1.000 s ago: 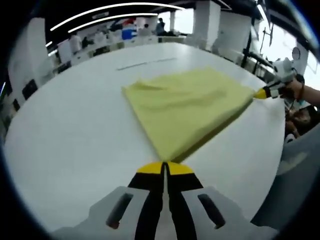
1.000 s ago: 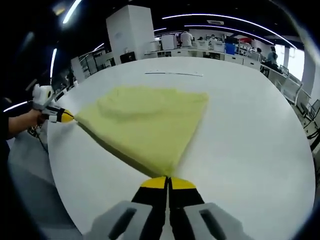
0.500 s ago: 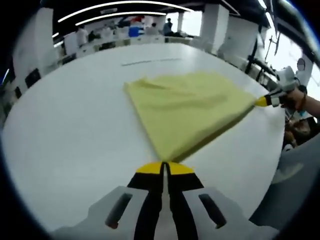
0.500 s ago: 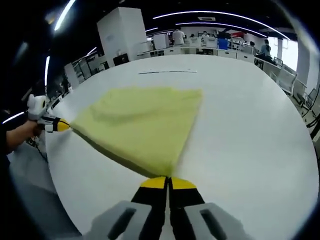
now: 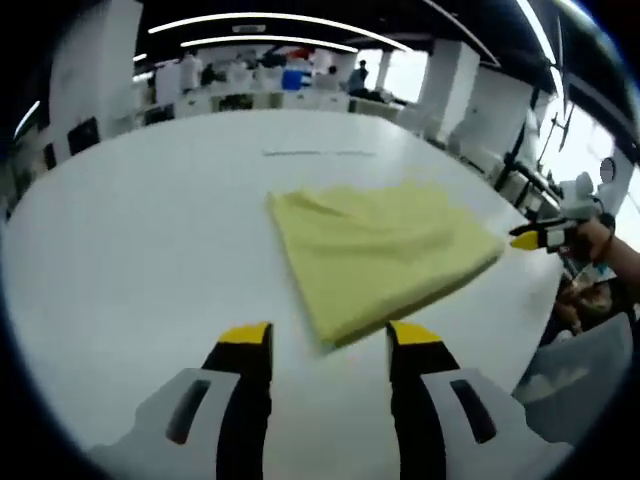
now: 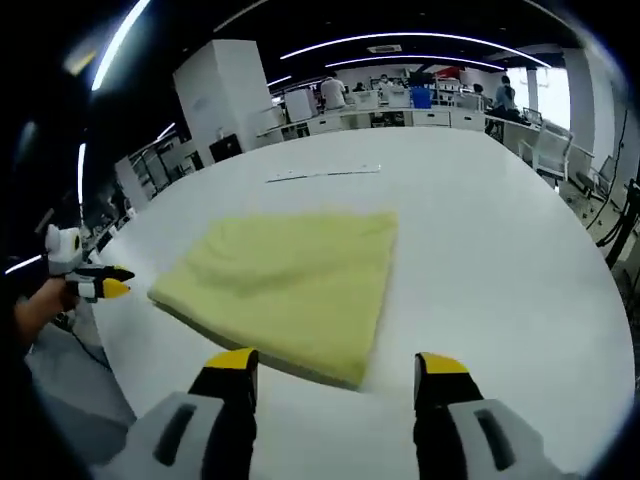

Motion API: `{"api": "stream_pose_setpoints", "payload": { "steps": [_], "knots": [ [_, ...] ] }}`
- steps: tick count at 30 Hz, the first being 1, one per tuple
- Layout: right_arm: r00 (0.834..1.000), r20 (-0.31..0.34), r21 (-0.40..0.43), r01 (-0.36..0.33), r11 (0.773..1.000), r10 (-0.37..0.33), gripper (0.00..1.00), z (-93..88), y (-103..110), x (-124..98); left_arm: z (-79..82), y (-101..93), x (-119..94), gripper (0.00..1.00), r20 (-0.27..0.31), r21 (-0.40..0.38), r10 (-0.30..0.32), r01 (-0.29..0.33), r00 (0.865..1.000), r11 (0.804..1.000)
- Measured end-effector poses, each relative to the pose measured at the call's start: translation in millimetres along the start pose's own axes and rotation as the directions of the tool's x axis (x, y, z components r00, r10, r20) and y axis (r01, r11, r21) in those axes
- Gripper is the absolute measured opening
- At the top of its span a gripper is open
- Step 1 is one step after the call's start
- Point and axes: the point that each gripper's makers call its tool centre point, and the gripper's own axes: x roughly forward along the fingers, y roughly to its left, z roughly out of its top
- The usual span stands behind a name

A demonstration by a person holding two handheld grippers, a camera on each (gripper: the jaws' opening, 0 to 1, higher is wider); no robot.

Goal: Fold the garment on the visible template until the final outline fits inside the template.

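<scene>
Broadly, a white table (image 5: 120, 260) is seen spread under both views, with a thin dark line (image 6: 322, 173) marked on its far part. On it a folded yellow garment (image 5: 385, 255) is laid flat, short of that line. The left gripper (image 5: 328, 336) is held with jaws parted, one garment corner just before them, nothing grasped. The right gripper (image 6: 340, 365) is likewise spread wide and released, the garment's near edge lying just ahead.
</scene>
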Motion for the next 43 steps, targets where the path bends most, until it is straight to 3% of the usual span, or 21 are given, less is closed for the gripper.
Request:
{"api": "stream_pose_setpoints", "payload": {
  "steps": [4,13,17,23,31,36,43],
  "knots": [
    [0.999,0.026,-0.028,-0.026,0.999,0.027,0.81,13.5,14,-9,15.3,-7.5,-12,0.63,0.043,-0.012,-0.030,0.030,0.999,0.999],
    [0.988,0.115,-0.069,-0.099,0.993,0.106,0.94,43.8,49,-35,32.4,-28.4,-27,0.83,0.095,-0.034,-0.079,0.083,0.992,0.996],
    [0.983,0.132,-0.083,-0.115,0.990,0.125,0.99,48.3,59,-46,36.6,-34.6,-33,0.89,0.113,-0.049,-0.082,0.088,0.990,0.995],
    [0.984,0.110,-0.121,-0.123,0.985,0.137,0.99,41.2,68,-57,36.9,-39.3,-43,0.99,0.123,-0.041,-0.078,0.084,0.989,0.996],
    [0.985,0.118,-0.128,-0.111,0.986,0.126,0.99,32.7,71,-64,38.4,-45.0,-59,0.99,0.162,-0.045,-0.077,0.085,0.984,0.995],
    [0.987,0.110,-0.147,-0.103,0.984,0.120,0.99,25.6,73,-64,32.0,-50.8,-60,0.99,0.132,0.008,-0.076,0.076,0.988,0.997],
    [0.991,0.092,-0.152,-0.082,0.985,0.097,0.99,18.6,68,-65,18.5,-56.0,-60,0.99,0.087,0.014,-0.075,0.074,0.993,0.997]
  ]
}}
